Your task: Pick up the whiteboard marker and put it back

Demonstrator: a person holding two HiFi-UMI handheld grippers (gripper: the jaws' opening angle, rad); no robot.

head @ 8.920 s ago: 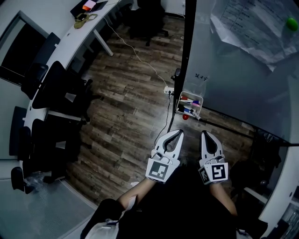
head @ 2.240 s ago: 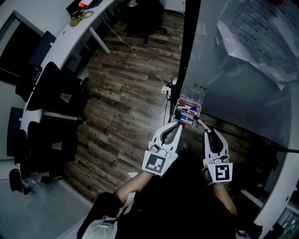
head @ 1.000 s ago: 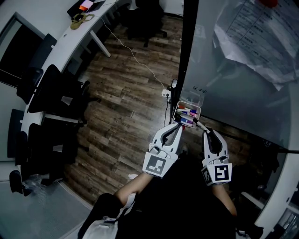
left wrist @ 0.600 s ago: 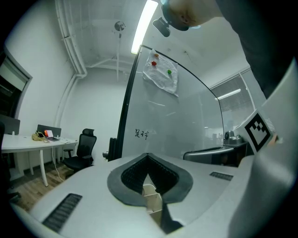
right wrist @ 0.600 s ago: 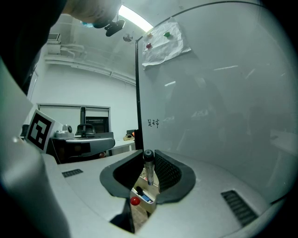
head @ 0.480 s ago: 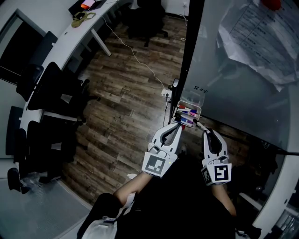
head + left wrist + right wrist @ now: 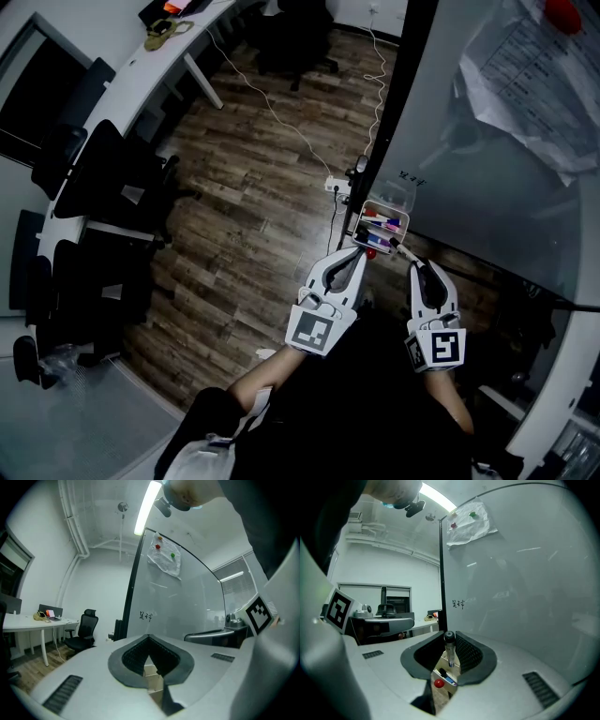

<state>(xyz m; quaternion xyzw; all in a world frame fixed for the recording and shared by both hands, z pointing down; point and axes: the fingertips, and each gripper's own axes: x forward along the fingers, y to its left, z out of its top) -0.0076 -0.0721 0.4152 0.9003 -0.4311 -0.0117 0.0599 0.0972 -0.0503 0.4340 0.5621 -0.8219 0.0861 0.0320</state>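
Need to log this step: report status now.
Right gripper jaws shut on black-capped grey whiteboard marker. Left gripper jaws shut, empty. Marker poised over white marker tray, not yet in. Nothing blocking.

Left tool closed empty, right tool clamped

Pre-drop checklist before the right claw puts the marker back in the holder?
1. Grip: right claw shut on whiteboard marker: ok.
2. Aim: its lower end points at the marker holder on the whiteboard: ok.
3. Free slot: other markers lie inside: cannot tell.
4. Clearance: left claw shut, empty, apart from the marker: ok.
5. Cap seated: cannot tell.
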